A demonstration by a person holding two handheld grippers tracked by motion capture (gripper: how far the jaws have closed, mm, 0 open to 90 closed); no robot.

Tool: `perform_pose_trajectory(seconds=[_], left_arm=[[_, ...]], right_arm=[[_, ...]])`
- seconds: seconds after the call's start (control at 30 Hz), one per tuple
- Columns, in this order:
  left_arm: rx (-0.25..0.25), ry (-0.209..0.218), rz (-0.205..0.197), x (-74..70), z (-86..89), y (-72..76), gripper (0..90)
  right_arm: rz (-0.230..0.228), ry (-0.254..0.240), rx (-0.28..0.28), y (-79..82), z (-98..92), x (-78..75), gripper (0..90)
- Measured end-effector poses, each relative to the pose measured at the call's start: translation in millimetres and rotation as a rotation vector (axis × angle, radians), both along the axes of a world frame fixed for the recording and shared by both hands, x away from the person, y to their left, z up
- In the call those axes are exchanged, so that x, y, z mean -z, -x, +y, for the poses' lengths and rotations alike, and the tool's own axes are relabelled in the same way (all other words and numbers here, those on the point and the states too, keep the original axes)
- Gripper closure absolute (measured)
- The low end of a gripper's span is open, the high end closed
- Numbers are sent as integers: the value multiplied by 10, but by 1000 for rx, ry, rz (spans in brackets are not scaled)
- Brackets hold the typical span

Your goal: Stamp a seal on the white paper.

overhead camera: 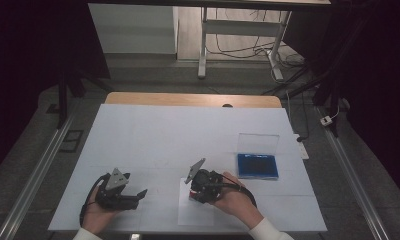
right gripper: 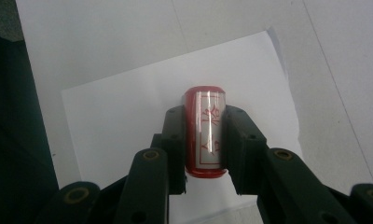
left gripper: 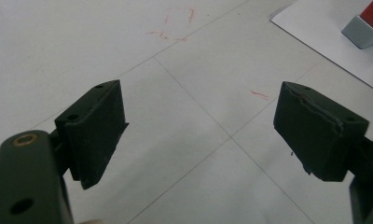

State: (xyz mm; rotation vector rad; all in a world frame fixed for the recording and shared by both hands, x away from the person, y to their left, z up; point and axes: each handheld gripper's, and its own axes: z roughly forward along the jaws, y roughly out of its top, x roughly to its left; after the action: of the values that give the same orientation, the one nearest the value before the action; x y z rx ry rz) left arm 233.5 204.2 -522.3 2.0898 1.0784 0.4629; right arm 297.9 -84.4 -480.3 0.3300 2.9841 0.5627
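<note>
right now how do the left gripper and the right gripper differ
The left gripper has its jaws wide apart with nothing between them; the right gripper is shut on a red stamp.
The left gripper sits over bare white table; the right gripper hangs over a white paper sheet.
In the high view the left gripper points level toward the right one, which points down at the sheet.
Both are black and hand-held.

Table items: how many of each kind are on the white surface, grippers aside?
Stamp, red, held in the right claw: 1
Paper sheet, white, under the stamp: 1
Ink pad box, blue, clear lid raised: 1
Total: 3
</note>
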Motion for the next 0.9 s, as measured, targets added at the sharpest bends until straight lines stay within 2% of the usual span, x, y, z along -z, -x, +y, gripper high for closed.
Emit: perform_pose_trajectory(seconds=[0.3, 0.43, 0.47, 0.9], left_arm=[[-5, 2, 0, -1, 4, -1, 167], [-4, -1, 2, 1, 2, 0, 167], [-4, -1, 2, 1, 2, 0, 167], [-7, -3, 3, 4, 2, -1, 167]], right_arm=[[-16, 20, -11, 3, 11, 2, 704], [-17, 19, -9, 6, 9, 4, 704], [-10, 10, 7, 19, 16, 7, 704], [-17, 9, 1, 25, 12, 16, 703]])
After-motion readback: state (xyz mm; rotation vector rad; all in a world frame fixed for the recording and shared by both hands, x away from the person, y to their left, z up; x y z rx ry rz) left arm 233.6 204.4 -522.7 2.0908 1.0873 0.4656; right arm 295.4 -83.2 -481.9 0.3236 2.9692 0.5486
